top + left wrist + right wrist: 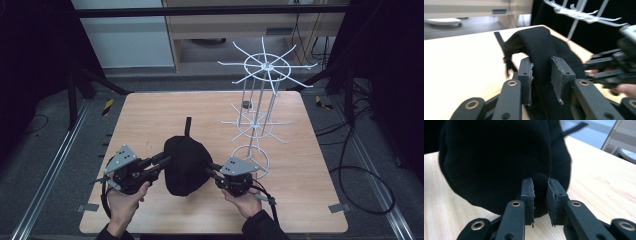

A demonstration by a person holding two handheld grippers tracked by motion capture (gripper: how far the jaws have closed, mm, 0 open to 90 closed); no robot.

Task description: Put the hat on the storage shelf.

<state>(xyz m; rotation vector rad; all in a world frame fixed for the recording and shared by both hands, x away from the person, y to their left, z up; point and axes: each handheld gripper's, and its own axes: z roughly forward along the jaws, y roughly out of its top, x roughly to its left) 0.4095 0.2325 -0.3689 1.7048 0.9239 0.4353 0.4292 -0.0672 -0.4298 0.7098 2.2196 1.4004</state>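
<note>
Black jaws of my left gripper (pixel 541 75) stood nearest the lens, one pad on each side of a thick fold of the black cap (pixel 186 164). On that side the fabric ran between the pads with a little slack showing against the right-hand one, so I judged them parted around the band rather than pinching it. Across from it, my right gripper (pixel 540 195) was clamped on a small bunch of the cap's cloth, the pads pressed close with the fabric bulging up between them.

That cap sat at the near middle of the wooden table (pixel 150 115), its strap (pixel 188 126) trailing away from me toward the far edge. I held it from both flanks, left gripper (pixel 162 161) on one side and right gripper (pixel 214 170) on the other, so that the soft crown would keep its shape and not sag while I handled it.

Just behind my right hand stood the white wire rack (pixel 260 95), with its prongs fanning out in two tiers. It looked like the place to hang the cap, which is why I kept the cap close to its base.
</note>
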